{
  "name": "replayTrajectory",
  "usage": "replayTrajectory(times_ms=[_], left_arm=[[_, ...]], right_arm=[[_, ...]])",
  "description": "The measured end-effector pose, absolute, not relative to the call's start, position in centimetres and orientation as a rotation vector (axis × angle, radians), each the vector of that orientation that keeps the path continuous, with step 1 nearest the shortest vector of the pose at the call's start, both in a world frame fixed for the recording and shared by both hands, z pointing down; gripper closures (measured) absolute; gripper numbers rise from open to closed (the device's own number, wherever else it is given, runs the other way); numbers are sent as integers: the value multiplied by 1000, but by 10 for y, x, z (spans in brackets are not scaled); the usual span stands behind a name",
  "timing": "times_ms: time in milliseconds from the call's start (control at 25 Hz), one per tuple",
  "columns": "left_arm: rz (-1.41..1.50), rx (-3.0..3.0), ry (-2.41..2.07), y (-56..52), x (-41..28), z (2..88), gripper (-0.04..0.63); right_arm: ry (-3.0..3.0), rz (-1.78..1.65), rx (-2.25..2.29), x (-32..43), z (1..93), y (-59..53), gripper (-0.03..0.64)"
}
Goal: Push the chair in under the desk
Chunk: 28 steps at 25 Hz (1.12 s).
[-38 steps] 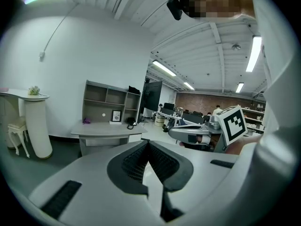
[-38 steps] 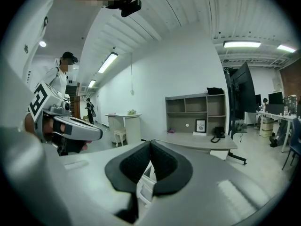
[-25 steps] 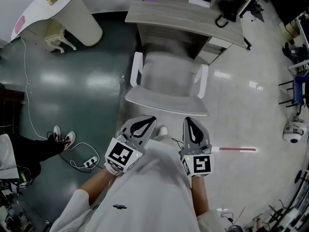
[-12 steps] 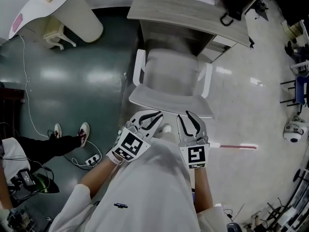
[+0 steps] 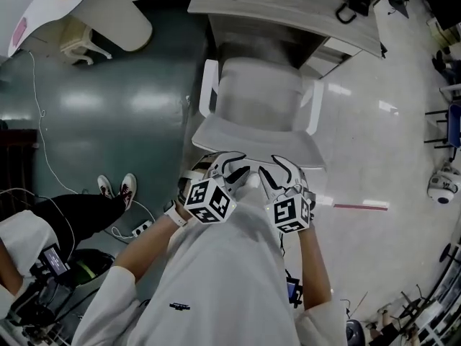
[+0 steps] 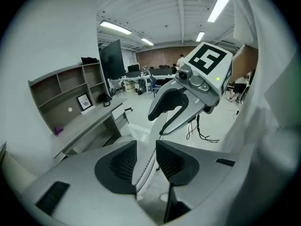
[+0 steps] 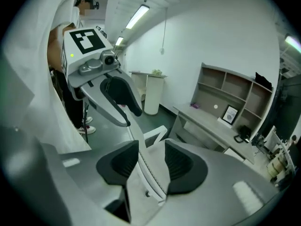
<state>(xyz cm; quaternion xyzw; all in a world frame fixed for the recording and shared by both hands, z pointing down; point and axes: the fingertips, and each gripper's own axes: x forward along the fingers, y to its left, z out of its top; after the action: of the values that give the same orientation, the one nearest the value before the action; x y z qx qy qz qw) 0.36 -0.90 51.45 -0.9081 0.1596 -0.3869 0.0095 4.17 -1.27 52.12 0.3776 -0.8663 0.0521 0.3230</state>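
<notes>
At the lower left of the head view, a bystander's legs and shoes (image 5: 115,189) and a loose cable (image 5: 39,143) lie on the dark floor, well apart from the work.

Just left of centre, the left gripper (image 5: 229,166) sits on the top edge of the chair (image 5: 259,99). Its own view shows the jaws drawn in to a narrow gap, with the rim of the chair's back pinched between the pads. Just right of centre, the right gripper (image 5: 277,170) is set the same way beside it, its jaws closed onto the same rim.

The chair stands in the middle of the frame, facing the desk (image 5: 288,9) along the top edge. The front of its seat reaches the shadowed opening under the desk, but most of the seat, both white armrests and the back are out on the open floor.

As a judgement, the hold on the chair's back looks taken and the push itself is barely begun. Nearly the whole travel into the opening is left, and the chair looks lined up with it.
</notes>
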Motion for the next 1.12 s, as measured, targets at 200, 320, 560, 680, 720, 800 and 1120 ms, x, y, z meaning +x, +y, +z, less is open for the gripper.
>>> replayTrajectory(times_ms=[200,320,560,680,720,800,1120], left_arm=[[-1322,-2783,373,-10,10,546,483],[-1378,-2738,335,-11,11,562,483],[-1502,-2632,226,-11,13,591,483],[-1522,-2612,219,-14,13,597,480],[-1526,-2607,217,-14,14,598,476],[-1537,-2594,210,-14,15,602,472],[-1609,-2547,189,-16,15,613,466]], right_arm=[[-2179,78,867,51,558,-14,445],[-2177,71,801,50,571,-12,436],[-2126,72,674,56,588,-8,426],[-2050,0,588,56,604,-4,426],[-2040,-14,574,55,607,-4,426],[-2026,-40,567,54,612,-5,431],[-1986,-96,543,57,620,-8,503]])
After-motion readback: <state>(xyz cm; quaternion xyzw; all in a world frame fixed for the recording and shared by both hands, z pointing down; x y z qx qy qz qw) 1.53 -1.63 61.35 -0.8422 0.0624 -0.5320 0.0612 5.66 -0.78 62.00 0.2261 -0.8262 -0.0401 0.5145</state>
